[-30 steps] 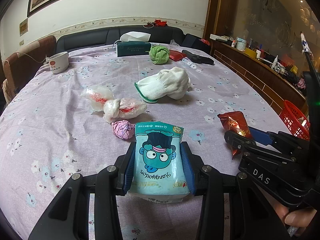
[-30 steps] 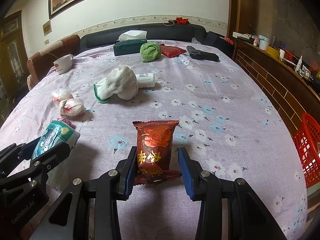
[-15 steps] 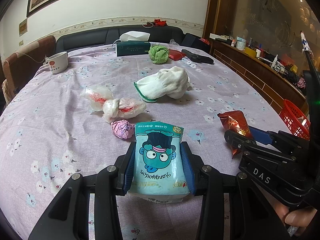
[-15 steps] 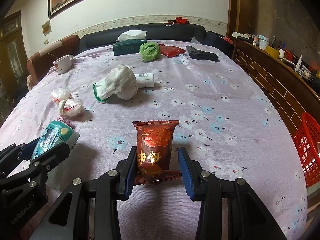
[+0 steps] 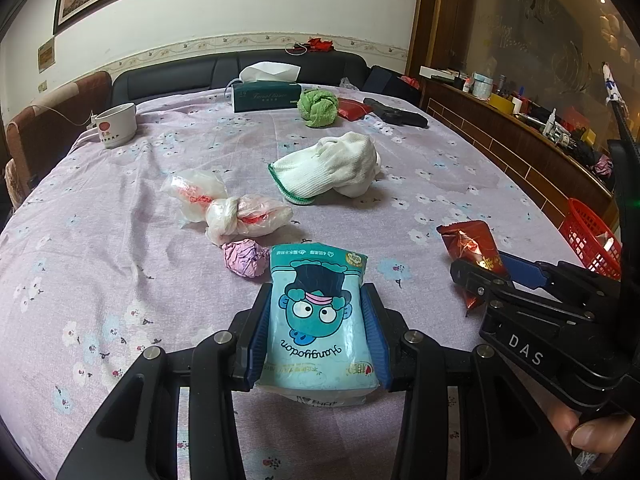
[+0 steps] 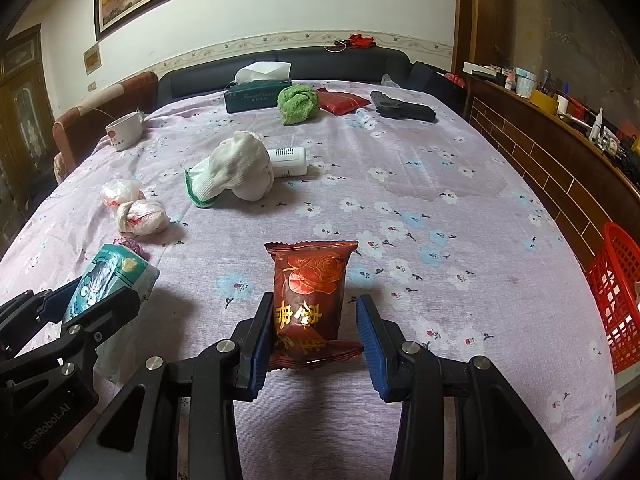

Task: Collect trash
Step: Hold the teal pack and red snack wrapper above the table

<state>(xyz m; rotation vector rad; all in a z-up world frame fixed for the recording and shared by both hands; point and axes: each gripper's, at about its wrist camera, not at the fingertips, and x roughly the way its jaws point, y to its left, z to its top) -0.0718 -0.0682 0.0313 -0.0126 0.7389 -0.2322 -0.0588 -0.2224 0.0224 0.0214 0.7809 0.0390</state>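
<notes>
1. Now pinching a teal tissue pack (image 5: 320,316) between both blue pads: left gripper (image 5: 318,332), pack upright above the purple floral tablecloth (image 5: 120,240).
2. Clamped in the right gripper (image 6: 316,328): a red snack wrapper (image 6: 310,292), left pad flat on its side, right pad at its crimped bottom edge only.
3. Just beyond the tissue pack: a crumpled pink foil ball (image 5: 244,258) on the cloth.
4. Farther past the tissue pack, beside the foil ball: knotted clear plastic bags (image 5: 228,210).
5. Beyond the tissue pack toward mid-table: white glove (image 5: 332,168), with a white bottle (image 6: 290,162) touching it.
6. Far from the tissue pack, at the back edge: green tissue box (image 5: 266,94), green cloth ball (image 5: 318,108), mug (image 5: 116,124).
7. Right of the tissue pack, off the table's edge: red basket (image 6: 616,296).
</notes>
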